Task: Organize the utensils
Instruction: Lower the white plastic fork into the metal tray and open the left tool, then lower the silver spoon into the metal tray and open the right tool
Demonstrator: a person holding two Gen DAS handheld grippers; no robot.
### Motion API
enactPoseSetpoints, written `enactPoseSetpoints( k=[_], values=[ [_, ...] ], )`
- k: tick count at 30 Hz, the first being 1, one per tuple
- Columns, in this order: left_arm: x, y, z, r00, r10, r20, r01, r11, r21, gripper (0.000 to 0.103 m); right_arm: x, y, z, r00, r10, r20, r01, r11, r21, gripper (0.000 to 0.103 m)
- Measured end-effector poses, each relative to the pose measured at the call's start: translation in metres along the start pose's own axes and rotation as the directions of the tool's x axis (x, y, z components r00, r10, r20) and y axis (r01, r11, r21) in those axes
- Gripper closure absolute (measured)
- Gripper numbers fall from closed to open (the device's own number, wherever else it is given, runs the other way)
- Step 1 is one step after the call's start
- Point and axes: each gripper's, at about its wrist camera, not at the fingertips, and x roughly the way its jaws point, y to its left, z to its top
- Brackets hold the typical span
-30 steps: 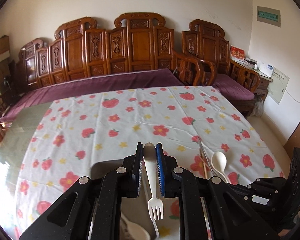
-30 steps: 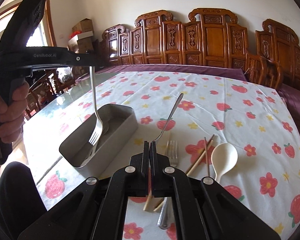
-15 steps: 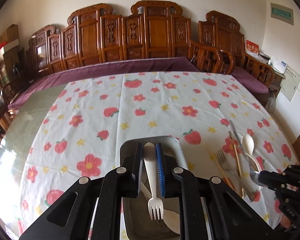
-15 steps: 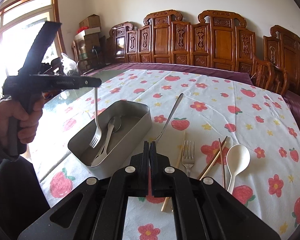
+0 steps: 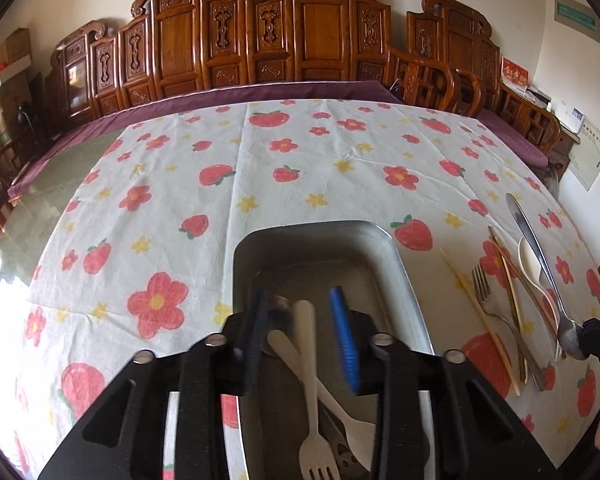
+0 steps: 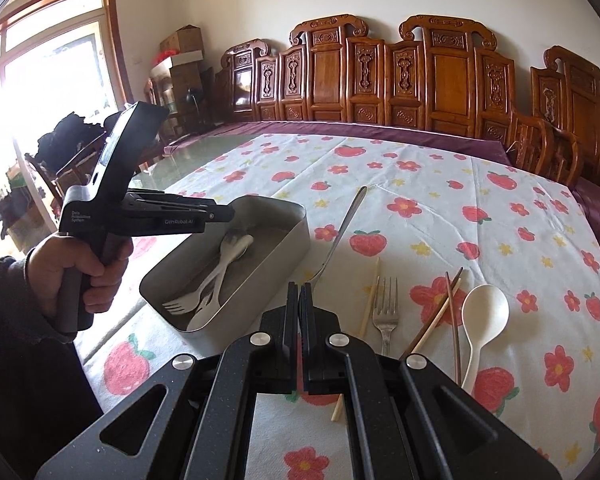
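Resting loose in the metal tray between the just-opened left tool, the light, stiff, slippery plastic fork is best pinched mid-handle, while the right tool is clamped on a metal spoon.

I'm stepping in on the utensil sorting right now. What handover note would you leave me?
Left gripper: jaws have just been opening over the metal tin; white fork released, lying inside on other white utensils.
Right gripper: shut on the steel spoon, bowl end pinched, handle pointing up and away.
Left on the cloth: steel fork, chopsticks, white spoon.
Next: spoon into the tin.
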Motion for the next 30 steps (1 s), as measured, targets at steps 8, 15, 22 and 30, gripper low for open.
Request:
enactPoseSetpoints(
  k=[8, 15, 22, 30],
  values=[
    [-0.032, 0.021, -0.019, 0.999, 0.027, 0.025, -0.026, 0.999, -0.047, 0.061, 0.014, 0.025, 0.005, 0.999, 0.049, -0.022, -0.049, 0.999, -0.002, 0.101],
    [-0.055, 0.039, -0.035, 0.996, 0.082, 0.045, -0.079, 0.995, -0.058, 0.060, 0.046, 0.066, 0.014, 0.992, 0.111, -0.065, -0.113, 0.993, -0.026, 0.101],
    [-0.060, 0.054, -0.045, 0.994, 0.098, 0.040, -0.095, 0.993, -0.074, 0.060, 0.091, 0.088, 0.017, 0.979, 0.142, -0.147, -0.140, 0.990, 0.022, 0.101],
    [-0.058, 0.058, -0.046, 0.994, 0.097, 0.041, -0.093, 0.993, -0.075, 0.060, 0.110, 0.087, 0.014, 0.975, 0.144, -0.169, -0.137, 0.989, 0.050, 0.099]
  ],
)
